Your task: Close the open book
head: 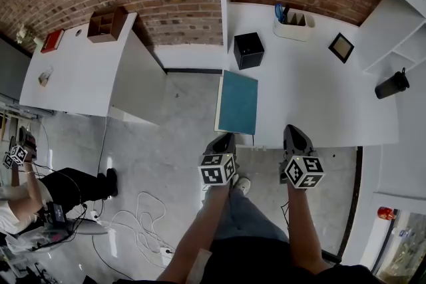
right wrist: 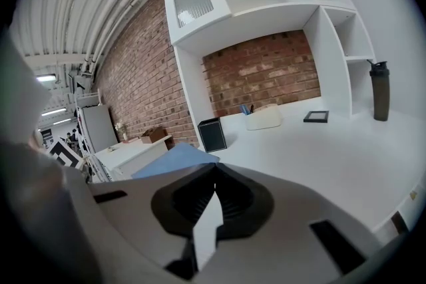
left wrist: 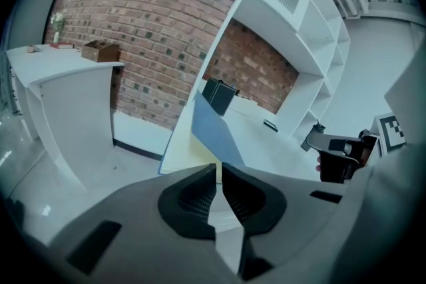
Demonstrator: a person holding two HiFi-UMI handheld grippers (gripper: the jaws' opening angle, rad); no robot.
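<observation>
The book (head: 237, 102) lies flat on the white desk (head: 319, 103), teal cover up, at the desk's left front corner; it looks closed. In the left gripper view the book (left wrist: 212, 130) shows its blue cover and cream page edge just ahead of the jaws. My left gripper (head: 223, 141) hovers shut and empty just short of the book's near edge, over the desk's front rim. My right gripper (head: 295, 135) is to the right of it, also at the front rim, shut with nothing held. From the right gripper view the book (right wrist: 174, 157) lies ahead to the left.
On the desk's far side stand a black box (head: 248, 50), a white organiser with pens (head: 293, 24) and a small picture frame (head: 341, 47); a dark bottle (head: 391, 84) sits at the right. A white counter (head: 86, 70) stands left. A person (head: 26, 203) and cables (head: 143, 223) occupy the floor.
</observation>
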